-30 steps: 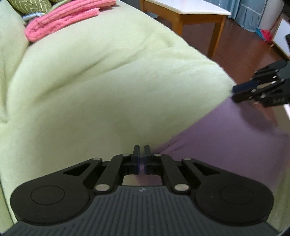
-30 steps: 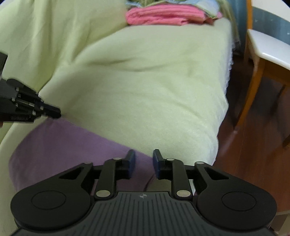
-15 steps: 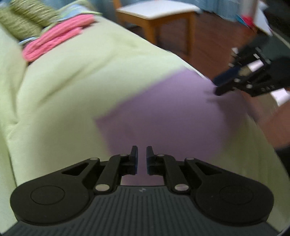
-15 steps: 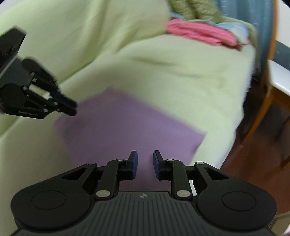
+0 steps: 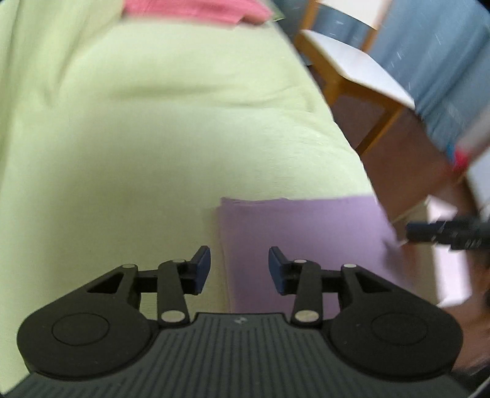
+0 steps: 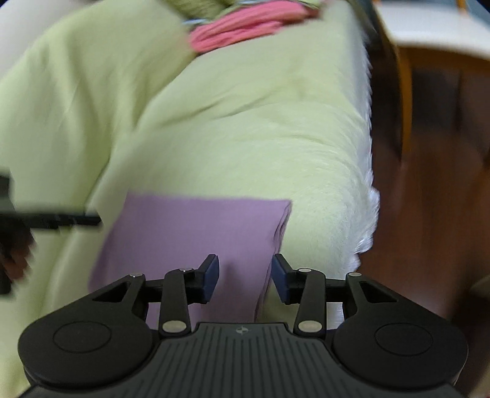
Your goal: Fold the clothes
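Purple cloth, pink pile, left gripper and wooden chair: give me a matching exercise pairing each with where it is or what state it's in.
Column one:
1. purple cloth
2. pink pile
3. left gripper
4. wooden chair

Column two:
A. stands on the floor beside the couch
B. jaws opening, nothing pinched between them
C. lies folded flat on the near part of the green couch cover
D. sits at the far end of the couch

Pairs: 1-C, 2-D, 3-B, 4-A
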{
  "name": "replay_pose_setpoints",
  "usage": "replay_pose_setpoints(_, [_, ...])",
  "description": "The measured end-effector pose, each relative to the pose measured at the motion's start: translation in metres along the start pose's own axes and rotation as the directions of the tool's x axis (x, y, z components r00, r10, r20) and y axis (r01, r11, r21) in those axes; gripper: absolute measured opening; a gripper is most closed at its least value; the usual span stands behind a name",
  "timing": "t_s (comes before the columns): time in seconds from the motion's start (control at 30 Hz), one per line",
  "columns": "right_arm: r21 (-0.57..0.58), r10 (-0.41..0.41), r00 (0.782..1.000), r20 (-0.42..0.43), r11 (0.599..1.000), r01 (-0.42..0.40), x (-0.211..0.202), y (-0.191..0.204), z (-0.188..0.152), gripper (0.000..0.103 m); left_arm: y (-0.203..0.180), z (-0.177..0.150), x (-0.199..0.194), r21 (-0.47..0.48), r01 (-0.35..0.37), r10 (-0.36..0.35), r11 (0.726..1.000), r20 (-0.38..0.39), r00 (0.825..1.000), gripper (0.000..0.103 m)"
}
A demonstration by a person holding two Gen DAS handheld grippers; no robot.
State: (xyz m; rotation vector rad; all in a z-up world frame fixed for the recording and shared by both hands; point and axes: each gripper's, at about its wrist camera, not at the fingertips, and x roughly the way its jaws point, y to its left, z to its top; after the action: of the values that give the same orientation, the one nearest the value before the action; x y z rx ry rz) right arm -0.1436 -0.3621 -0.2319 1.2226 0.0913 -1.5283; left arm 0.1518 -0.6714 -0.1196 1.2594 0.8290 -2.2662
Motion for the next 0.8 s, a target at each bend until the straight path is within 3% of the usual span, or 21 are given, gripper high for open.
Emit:
replay_pose_setpoints(0.1, [0.095,0.049,0.999,0.004,0.994,-0.049,0.013,-0.024,0.014,0.043,0.036,0.003,0.031,-0.172,0.131,-0.144,0.976,-0.064,0.987,0.035])
replay_pose_setpoints(0.3, [0.233,0.163,0.987,0.003,0.959,-0.159,0.031,-0.059,0.011,0.044,0.072,-0.004,0.049,-0.334,0.334,-0.353,0.881,0.005,0.936,0.036])
replay_pose_setpoints(0.6, [0.341,0.325,0.945,0.022,0.887,-0.313,0.056,-0.08,0.018,0.044,0.067,0.024,0.085,-0.287,0.463,-0.484,0.839,-0.004,0.875,0.035])
replay_pose_setpoints(0.67, [0.318,0.337,0.942,0.003,0.892,-0.32,0.056,-0.079,0.02,0.044,0.065,0.026,0.091,-0.277,0.479,-0.5,0.833,-0.004,0.866,0.034])
replay_pose_setpoints(0.73, [0.324,0.351,0.936,-0.006,0.886,-0.331,0.059,-0.077,0.023,0.044,0.066,0.027,0.095,-0.274,0.483,-0.503,0.832,0.0,0.865,0.031])
replay_pose_setpoints(0.77, [0.327,0.359,0.933,-0.01,0.883,-0.336,0.061,-0.075,0.024,0.043,0.069,0.026,0.092,-0.272,0.48,-0.498,0.834,0.004,0.867,0.024])
replay_pose_setpoints(0.8, [0.332,0.364,0.931,-0.011,0.88,-0.34,0.063,-0.074,0.025,0.037,0.069,0.024,0.091,-0.273,0.472,-0.489,0.838,0.008,0.872,0.021])
